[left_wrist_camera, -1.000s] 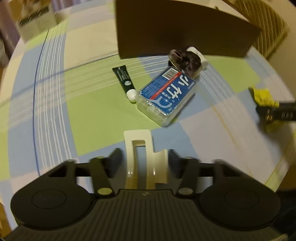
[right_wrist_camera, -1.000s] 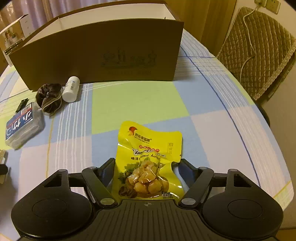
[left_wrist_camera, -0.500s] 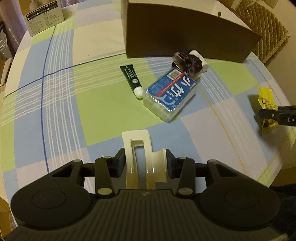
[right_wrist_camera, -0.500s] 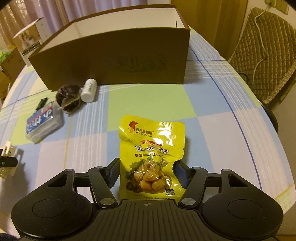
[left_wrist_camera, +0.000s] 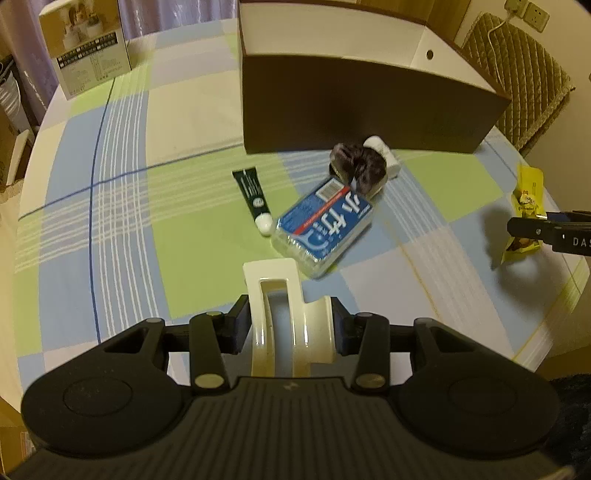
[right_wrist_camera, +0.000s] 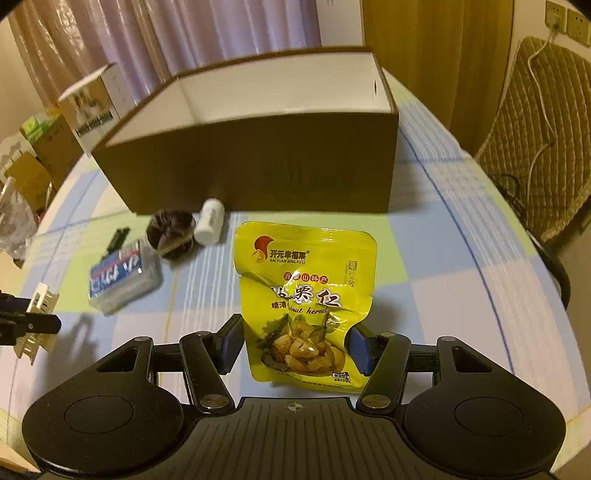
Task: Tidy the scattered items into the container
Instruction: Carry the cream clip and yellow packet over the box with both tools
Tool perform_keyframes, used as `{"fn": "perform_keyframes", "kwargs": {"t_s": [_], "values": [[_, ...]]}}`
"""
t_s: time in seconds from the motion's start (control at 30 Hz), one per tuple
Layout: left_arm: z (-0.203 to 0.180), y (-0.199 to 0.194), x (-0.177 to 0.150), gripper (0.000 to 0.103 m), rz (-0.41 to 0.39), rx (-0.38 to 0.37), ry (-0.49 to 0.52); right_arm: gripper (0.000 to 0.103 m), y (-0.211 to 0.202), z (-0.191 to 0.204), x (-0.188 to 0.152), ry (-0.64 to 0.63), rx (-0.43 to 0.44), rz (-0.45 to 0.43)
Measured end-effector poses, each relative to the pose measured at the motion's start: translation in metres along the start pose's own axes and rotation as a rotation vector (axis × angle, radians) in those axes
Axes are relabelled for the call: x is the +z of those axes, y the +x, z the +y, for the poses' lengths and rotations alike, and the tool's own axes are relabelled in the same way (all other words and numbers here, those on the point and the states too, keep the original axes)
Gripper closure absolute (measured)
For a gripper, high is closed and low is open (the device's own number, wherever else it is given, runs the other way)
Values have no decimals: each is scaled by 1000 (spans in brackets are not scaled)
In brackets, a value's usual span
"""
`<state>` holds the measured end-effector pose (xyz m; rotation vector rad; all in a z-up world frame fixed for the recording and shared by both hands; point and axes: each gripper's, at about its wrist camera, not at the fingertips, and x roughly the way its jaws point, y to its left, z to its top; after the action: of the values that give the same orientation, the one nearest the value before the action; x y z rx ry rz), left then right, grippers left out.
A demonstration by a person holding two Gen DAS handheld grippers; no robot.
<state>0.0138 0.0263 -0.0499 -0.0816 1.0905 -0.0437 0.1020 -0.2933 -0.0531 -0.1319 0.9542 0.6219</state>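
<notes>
Cardboard box [right_wrist_camera: 258,162] now shows us its open white inside, since both grippers have risen: our right gripper [right_wrist_camera: 295,347] pinches the yellow snack pouch [right_wrist_camera: 306,295], our left gripper [left_wrist_camera: 291,325] clamps what looks like a cream hair clip [left_wrist_camera: 277,295], both lifted, ready to drop in.

**A lived-in room at home**

The tabletop [right_wrist_camera: 443,258] wears a checked cloth in blue, green and cream. Behind it hang pale lilac curtains [right_wrist_camera: 221,33], beside a wooden panel [right_wrist_camera: 436,55]. A chair with a quilted cover [right_wrist_camera: 535,122] stands at the table's edge, a white cable [right_wrist_camera: 537,74] running over it from wall sockets [right_wrist_camera: 565,18]. Cardboard cartons [right_wrist_camera: 33,162] and a printed product box [left_wrist_camera: 88,48] are stacked around, and everyday toiletries and a snack pouch [right_wrist_camera: 306,295] lie about.
</notes>
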Motion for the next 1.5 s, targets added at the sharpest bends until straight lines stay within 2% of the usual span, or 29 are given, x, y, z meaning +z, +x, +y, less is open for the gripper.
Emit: {"fn": "perform_keyframes", "kwargs": {"t_s": [0.27,0.6,0.9,1.2,1.5], "values": [[-10,-20,19,65,-71,-10,15,42,-17,-2,23,-33,47,-51],[-26,-34,52,65,-158,-79,11,42,-35,-5,52,-45,129,-95],[-40,-37,90,65,-227,-93,36,42,-36,-10,77,-67,164,-94],[-39,-35,130,65,-277,-66,87,42,-36,-17,122,-122,204,-132],[-31,-35,188,65,-339,-19,174,42,-24,-25,178,-216,208,-192]]}}
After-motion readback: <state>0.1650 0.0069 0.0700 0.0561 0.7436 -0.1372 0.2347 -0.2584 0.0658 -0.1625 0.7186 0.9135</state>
